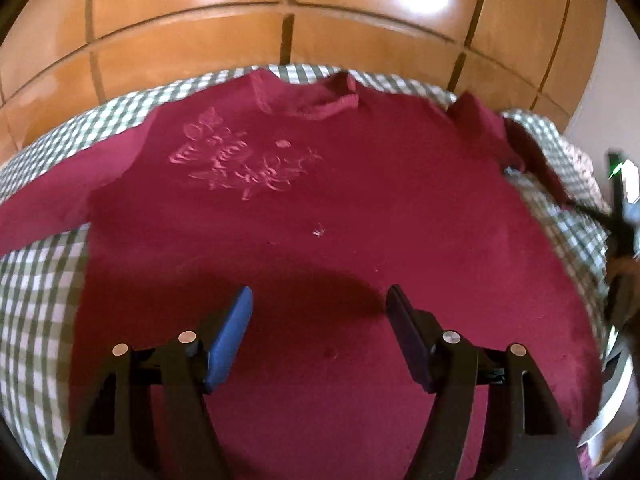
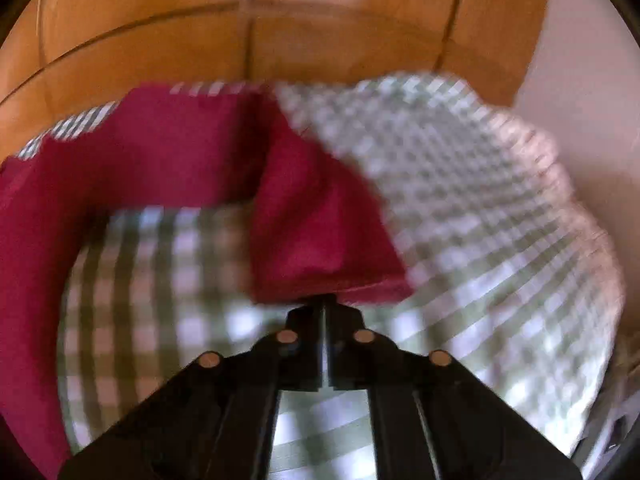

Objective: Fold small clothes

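left tool [image 1: 320,300]: jaws apart, nothing between them, above red shirt [image 1: 320,208] lying flat on checked cloth [image 1: 40,280]. shirt front: pale floral print [image 1: 236,160], no readable writing. right tool [image 2: 324,300]: closed on shirt's sleeve [image 2: 320,232]. wooden panels [image 1: 200,40] behind.

Home bedroom, by look of it. Green-and-white checked bedsheet [image 1: 36,292] spread under and on both sides of left gripper's fingers [image 1: 230,336], soft and rumpled like made bed. Beyond fingertips, glossy wooden wardrobe panels [image 1: 192,44] with dark seams, window light reflected on them. Pale plaster wall [image 2: 592,92] far right of right gripper's fingers [image 2: 308,344]. Maroon long-sleeved top [image 1: 320,200] with embroidered motif laid out on sheet ahead of left fingers: domestic laundry setting.
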The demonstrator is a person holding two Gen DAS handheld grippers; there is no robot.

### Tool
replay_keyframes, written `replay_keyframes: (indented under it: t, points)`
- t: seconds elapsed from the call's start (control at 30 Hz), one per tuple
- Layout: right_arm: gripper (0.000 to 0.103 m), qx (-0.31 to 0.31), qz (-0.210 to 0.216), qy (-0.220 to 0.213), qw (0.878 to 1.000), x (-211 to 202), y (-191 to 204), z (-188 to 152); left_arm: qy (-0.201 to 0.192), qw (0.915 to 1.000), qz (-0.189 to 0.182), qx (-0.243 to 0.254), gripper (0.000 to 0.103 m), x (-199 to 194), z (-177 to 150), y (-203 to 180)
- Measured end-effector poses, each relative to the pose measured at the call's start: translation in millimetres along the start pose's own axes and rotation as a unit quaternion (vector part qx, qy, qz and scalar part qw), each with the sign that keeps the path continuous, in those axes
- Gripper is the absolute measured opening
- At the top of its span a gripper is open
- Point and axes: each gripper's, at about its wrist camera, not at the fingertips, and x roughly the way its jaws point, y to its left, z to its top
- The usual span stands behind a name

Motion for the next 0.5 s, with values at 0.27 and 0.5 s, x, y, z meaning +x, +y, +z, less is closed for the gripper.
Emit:
replay_keyframes:
  t: [0.27, 0.5]
  points:
    - [0.000, 0.025, -0.157, -0.047, 0.986, 2.9, -107.0, 65.6, 0.003, 1.0000, -0.004, 0.003, 0.084, 20.2, -3.7, -3.8]
    - [0.003, 0.185, -0.130, 0.027, 0.974, 47.9, -192.3, 57.6, 0.006, 1.0000, -0.005, 0.001, 0.088, 22.8, -3.7, -5.2]
